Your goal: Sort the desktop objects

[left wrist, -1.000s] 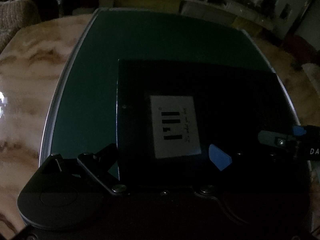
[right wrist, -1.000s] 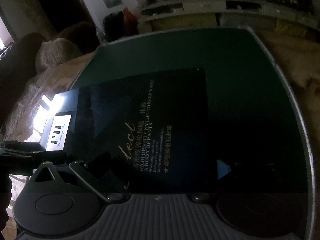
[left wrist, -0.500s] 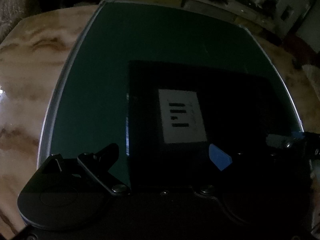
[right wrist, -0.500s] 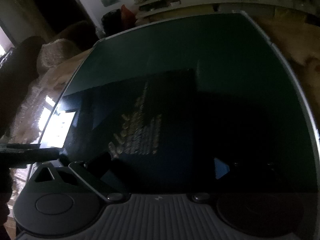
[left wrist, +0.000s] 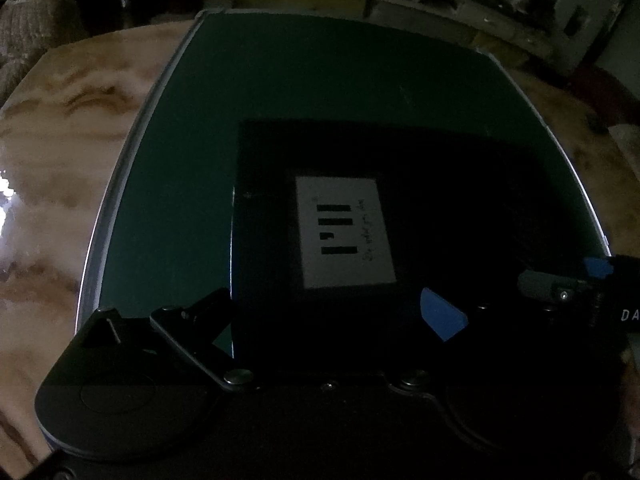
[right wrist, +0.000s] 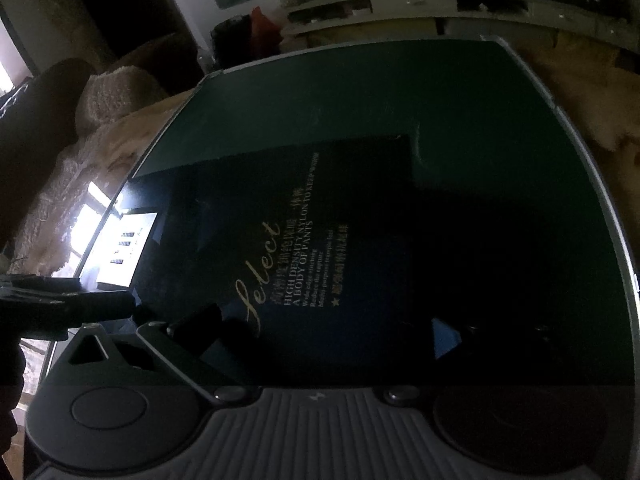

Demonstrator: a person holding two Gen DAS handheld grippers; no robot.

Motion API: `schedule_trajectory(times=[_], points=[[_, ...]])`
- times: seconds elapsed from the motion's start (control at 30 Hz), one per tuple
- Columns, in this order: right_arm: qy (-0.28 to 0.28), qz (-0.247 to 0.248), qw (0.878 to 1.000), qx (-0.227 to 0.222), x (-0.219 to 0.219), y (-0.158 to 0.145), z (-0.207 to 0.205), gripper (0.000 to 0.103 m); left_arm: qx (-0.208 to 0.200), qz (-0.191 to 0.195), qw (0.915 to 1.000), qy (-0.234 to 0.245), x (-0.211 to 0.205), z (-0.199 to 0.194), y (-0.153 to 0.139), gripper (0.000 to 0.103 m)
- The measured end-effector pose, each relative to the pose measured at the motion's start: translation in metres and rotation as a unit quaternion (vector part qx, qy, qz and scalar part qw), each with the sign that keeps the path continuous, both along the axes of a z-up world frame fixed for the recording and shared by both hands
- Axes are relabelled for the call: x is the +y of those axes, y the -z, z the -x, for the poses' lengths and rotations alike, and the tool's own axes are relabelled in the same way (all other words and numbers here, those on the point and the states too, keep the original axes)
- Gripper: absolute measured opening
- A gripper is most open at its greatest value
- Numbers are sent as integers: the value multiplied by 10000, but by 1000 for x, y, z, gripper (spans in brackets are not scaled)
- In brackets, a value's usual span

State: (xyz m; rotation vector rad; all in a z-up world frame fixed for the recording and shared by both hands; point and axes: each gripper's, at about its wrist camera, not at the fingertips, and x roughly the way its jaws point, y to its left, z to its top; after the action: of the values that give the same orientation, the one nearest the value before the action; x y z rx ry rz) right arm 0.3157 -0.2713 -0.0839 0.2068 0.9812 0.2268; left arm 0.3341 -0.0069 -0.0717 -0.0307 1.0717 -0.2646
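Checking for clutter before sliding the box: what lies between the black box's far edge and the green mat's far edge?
Nothing: both wrist views show only bare green mat beyond the black box.

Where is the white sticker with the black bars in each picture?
Left wrist view: the white sticker sits near the middle, on the dark box.
Right wrist view: the sticker is at the far left, brightly lit, on the left end of the same box.
Shared landmark: the green mat under the box.
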Motion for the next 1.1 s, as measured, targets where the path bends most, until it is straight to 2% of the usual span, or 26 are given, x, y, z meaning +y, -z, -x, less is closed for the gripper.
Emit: schedule_trajectory(times=[0.27,0.57,0.8,1.1], points=[[2,43,10000,5,2,-11,1,103,-63,-45,10000,43,-2,3,-10,102],[16,-20,9999,148,2,3,3,103,111,-45,9999,20,-1,4,6,102],[30,-238,9996,162,-7,7,8,103,32,-21,9999,95,3,9,5,102],[29,-103,9999,123,3,3,9,103,-15,-99,9999,16,-4,13,3,103]])
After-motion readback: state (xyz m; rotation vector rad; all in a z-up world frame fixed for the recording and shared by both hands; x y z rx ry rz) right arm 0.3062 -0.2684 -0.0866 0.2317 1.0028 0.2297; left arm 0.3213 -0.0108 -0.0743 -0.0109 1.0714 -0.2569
